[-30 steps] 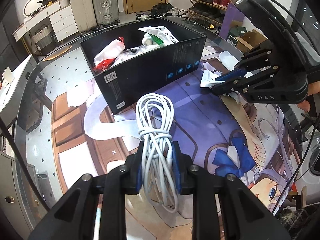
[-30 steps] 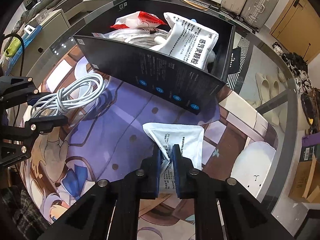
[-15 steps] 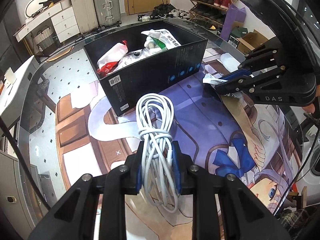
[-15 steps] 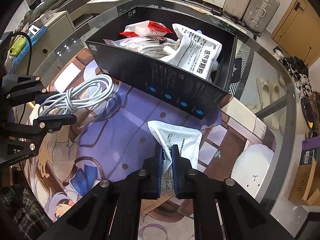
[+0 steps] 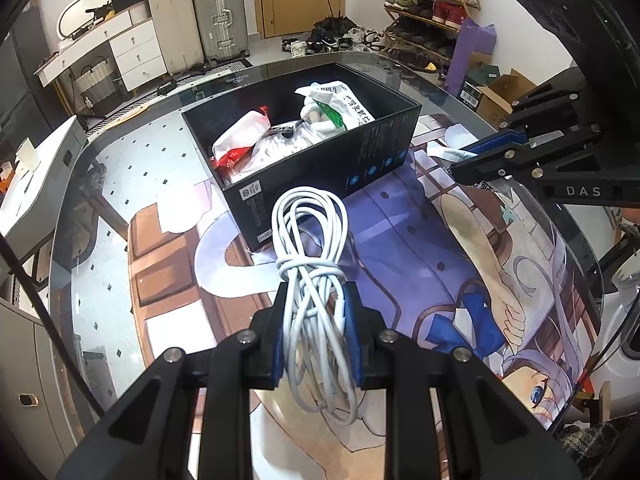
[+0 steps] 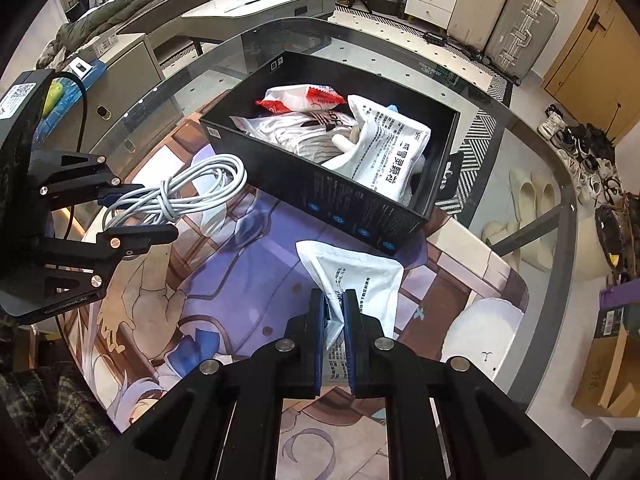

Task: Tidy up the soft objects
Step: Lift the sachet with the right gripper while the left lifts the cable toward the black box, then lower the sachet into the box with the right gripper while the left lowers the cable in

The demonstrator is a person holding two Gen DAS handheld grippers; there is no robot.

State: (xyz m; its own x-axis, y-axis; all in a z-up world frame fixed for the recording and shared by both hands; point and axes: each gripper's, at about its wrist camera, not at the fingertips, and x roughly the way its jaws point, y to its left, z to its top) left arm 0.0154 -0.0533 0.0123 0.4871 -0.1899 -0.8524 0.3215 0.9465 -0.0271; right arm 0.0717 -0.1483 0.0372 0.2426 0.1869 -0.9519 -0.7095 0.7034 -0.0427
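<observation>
My left gripper (image 5: pixel 316 308) is shut on a coiled white cable (image 5: pixel 310 240) and holds it above the printed mat, just short of the black box (image 5: pixel 320 172). The cable also shows in the right wrist view (image 6: pixel 188 192), as does the left gripper (image 6: pixel 140 216). My right gripper (image 6: pixel 334 312) is shut on a white printed pouch (image 6: pixel 360 272), lifted near the box's long side (image 6: pixel 360 208). The right gripper also shows in the left wrist view (image 5: pixel 480 160). The box holds a red-and-white packet (image 6: pixel 304 100), a white pouch (image 6: pixel 384 148) and other soft items.
The box stands on a glass table (image 5: pixel 140 160) covered by an anime-print mat (image 5: pixel 440 240). Beyond the table edge are suitcases (image 5: pixel 216 20), a white dresser (image 5: pixel 120 48), a shoe rack (image 5: pixel 432 4) and a cardboard box (image 5: pixel 500 96).
Both grippers have risen and pulled back from the box, each still holding its item. The box looks smaller and farther away in both views.
</observation>
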